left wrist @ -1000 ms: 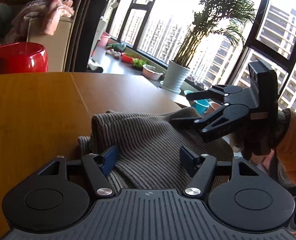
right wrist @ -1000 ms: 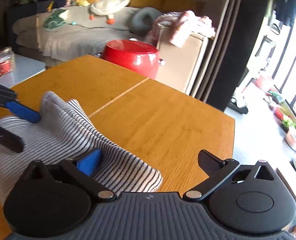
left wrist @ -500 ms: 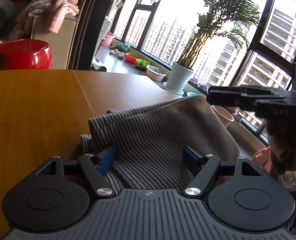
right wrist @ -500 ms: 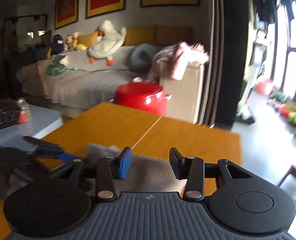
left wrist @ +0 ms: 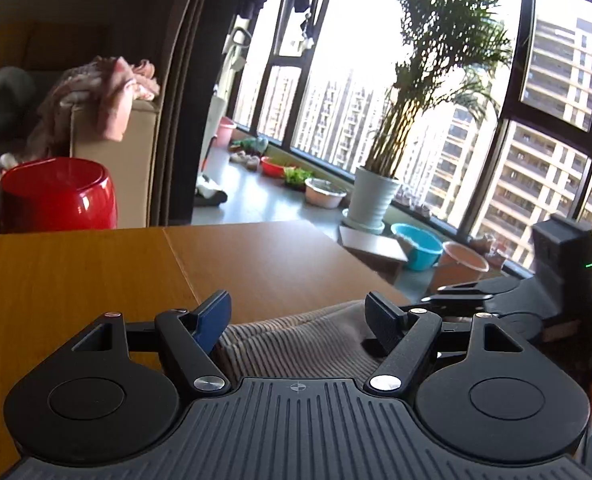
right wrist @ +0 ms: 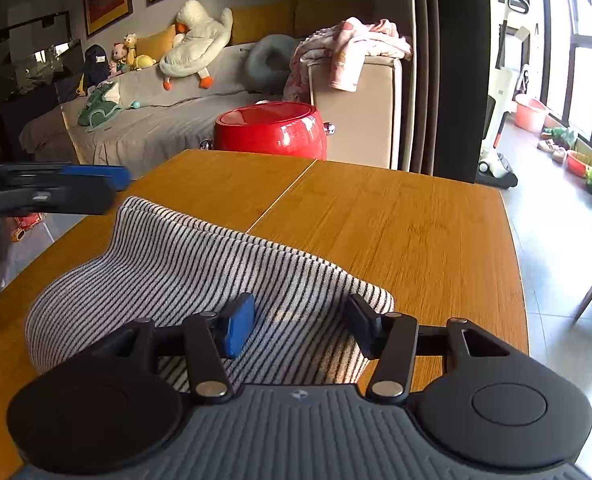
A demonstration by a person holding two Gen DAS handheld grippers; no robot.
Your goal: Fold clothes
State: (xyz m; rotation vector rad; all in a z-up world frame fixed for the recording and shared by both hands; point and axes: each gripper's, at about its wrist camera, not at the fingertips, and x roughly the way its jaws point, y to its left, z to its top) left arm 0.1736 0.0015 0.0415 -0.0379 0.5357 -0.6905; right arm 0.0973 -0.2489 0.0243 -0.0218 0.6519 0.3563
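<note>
- Grippers first: left gripper (left wrist: 298, 322) hangs with its jaws spread wide, nothing between them, raised above the near end of the sweater (right wrist: 199, 276).
- Right gripper (right wrist: 298, 322) is spread wide too, fingers straddling the sweater's near edge; the cloth runs under them, not pinched.
- Sweater, striped grey and white, lies in a folded bundle on the table (right wrist: 396, 220), one folded edge running along its far side towards the right edge of the table.
- My read: both tools are free because the fold is laid down and nothing needs holding; the bundle looks lumpy, so it may want smoothing or another fold.
- Left gripper shows at the left edge of the right wrist view, level and hovering beyond the sweater's far corner, apart from it.
- Right gripper appears at the right edge of the left wrist view, low by the table edge; from that side its jaws can't be read.
- Further out: red pot (right wrist: 269, 130) stands beyond the far end of the table, lid on, contents hidden.
- Past that, a sofa with a pink cloth (right wrist: 356, 50) thrown over its arm and a plush duck (right wrist: 197, 38) on the cushions.
- By the window, a potted palm (left wrist: 376, 196), a metal bowl (left wrist: 324, 198) and a blue basin (left wrist: 418, 246); what they hold can't be made out.
</note>
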